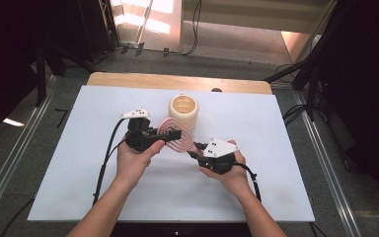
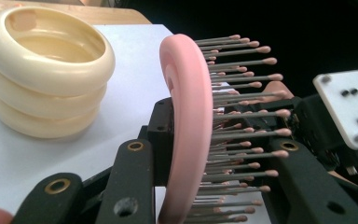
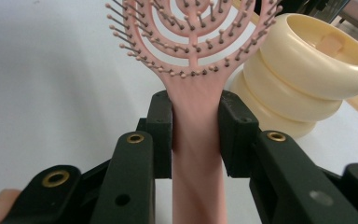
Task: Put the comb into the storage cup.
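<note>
Right gripper (image 3: 196, 121) clamped on the handle of the pink hairbrush (image 3: 193, 70), both pads pressed flat against the handle's sides. Left gripper (image 2: 214, 140) closed on the brush head, one jaw against the pink back edge, the other in among the bristles (image 2: 242, 98). Hairbrush held off the white table cover (image 1: 79, 163) between the two hands, near the middle of the table, bristle side turned toward the right gripper. Cream ribbed cup (image 1: 183, 111) just behind the brush head, standing upright, apart from it, mouth open upward. Wooden table edge (image 1: 128, 79) beyond the cover. No brand, label or writing legible on brush, cup or grippers.
</note>
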### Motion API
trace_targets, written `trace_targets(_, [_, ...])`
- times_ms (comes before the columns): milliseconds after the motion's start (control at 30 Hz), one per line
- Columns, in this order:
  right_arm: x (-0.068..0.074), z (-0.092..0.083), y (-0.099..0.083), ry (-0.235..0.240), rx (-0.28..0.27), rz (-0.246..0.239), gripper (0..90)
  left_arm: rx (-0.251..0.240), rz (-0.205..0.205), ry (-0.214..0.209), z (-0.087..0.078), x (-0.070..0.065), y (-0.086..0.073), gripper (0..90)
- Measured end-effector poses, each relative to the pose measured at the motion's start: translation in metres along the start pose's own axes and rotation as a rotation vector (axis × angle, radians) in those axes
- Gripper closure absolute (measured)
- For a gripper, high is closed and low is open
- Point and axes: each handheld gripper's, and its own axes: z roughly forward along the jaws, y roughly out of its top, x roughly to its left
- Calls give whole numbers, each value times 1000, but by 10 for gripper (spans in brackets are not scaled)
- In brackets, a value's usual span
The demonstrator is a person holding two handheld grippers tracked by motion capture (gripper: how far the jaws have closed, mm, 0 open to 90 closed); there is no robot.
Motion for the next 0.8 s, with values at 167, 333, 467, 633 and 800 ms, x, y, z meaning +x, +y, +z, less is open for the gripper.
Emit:
trace_targets(167, [-4,0,-2,20,-13,62,533,6,17,-1,-1,-1,1,662])
trace_targets(333, [-9,-9,-4,32,-75,125,234,12,50,31,-4,-3,2,662])
trace_targets(467, [-14,-15,-9,48,-121,203,0,-1,56,40,-6,-3,2,662])
trace_targets(633, [-20,-25,-17,36,-161,252,0,-6,60,43,-8,-2,3,662])
trace_targets(800, [-25,-35,-28,3,-180,274,0,-12,63,56,-11,0,4,662])
